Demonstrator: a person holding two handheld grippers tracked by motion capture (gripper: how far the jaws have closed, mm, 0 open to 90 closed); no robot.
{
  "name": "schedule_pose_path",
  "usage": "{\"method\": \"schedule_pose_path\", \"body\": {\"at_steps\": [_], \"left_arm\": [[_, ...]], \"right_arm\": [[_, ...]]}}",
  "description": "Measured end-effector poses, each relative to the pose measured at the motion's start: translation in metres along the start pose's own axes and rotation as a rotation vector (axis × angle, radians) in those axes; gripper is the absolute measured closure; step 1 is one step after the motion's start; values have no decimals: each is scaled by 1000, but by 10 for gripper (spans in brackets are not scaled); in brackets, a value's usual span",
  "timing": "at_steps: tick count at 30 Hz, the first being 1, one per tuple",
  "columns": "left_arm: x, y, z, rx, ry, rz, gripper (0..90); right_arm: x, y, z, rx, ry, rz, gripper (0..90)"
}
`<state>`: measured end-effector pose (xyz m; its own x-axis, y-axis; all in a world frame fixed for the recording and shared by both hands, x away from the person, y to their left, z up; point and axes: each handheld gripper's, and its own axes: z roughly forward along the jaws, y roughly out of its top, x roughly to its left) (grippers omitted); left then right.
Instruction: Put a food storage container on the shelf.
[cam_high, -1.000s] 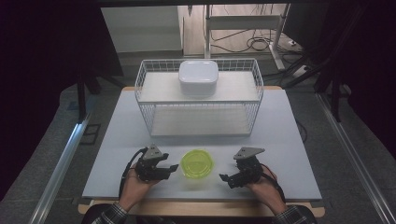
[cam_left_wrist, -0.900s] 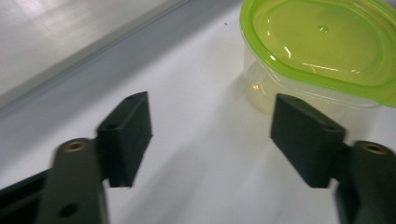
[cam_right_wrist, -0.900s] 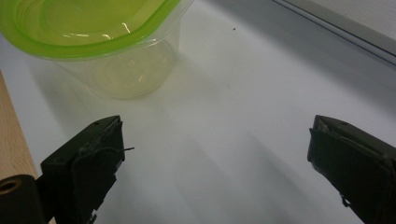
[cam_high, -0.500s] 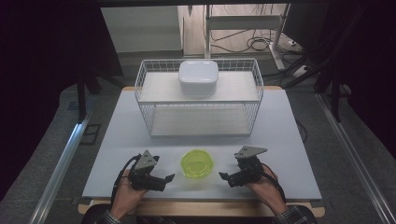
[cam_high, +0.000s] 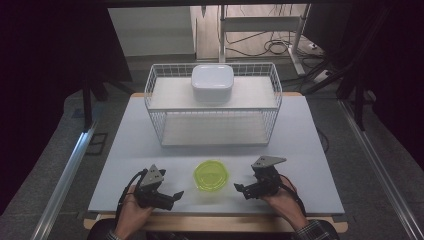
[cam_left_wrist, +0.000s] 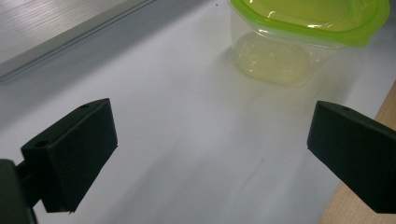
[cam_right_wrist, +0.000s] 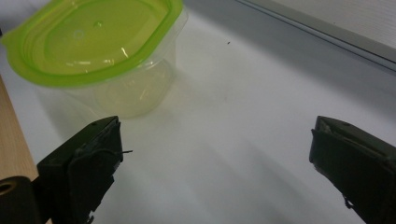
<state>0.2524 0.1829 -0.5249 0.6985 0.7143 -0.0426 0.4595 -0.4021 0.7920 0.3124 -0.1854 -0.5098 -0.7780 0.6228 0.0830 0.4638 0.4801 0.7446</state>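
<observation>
Item: clear plastic tub with lime-green snap lid (cam_high: 211, 175), upright near the white table's (cam_high: 310, 150) front edge, between my left gripper (cam_high: 167, 196) and right gripper (cam_high: 246, 190), both spread and empty; I judged a level, two-sided approach under the rim best.

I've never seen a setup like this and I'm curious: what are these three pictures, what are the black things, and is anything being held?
A person sits at a white table with a hand-held tool in each hand: the left gripper and the right gripper. One picture looks down from above; the other two come from cameras riding on each gripper, so the black blocks are its own jaws. Both stand open, holding nothing. Between them sits a clear container with a green lid. Farther back, a wire basket carries a white lidded box on top.
</observation>
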Motion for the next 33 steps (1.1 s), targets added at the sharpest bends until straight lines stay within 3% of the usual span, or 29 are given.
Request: {"method": "schedule_pose_path", "body": {"at_steps": [4, 9, 14, 19, 33], "left_arm": [[1, -1, 0, 6, -1, -9, 16], [0, 0, 0, 10, 5, -4, 19], [1, -1, 0, 18, 8, -1, 21], [2, -1, 1, 21, 10, -2, 23], [1, -2, 3, 32, 12, 5, 26]], "right_arm": [[-1, 4, 0, 14, 21, 52, 22], [3, 10, 1, 52, 40, 48, 68], [4, 19, 1, 28, 79, 56, 155], [4, 28, 1, -7, 137, 116, 248], [-7, 44, 9, 12, 199, 225, 394]]}}
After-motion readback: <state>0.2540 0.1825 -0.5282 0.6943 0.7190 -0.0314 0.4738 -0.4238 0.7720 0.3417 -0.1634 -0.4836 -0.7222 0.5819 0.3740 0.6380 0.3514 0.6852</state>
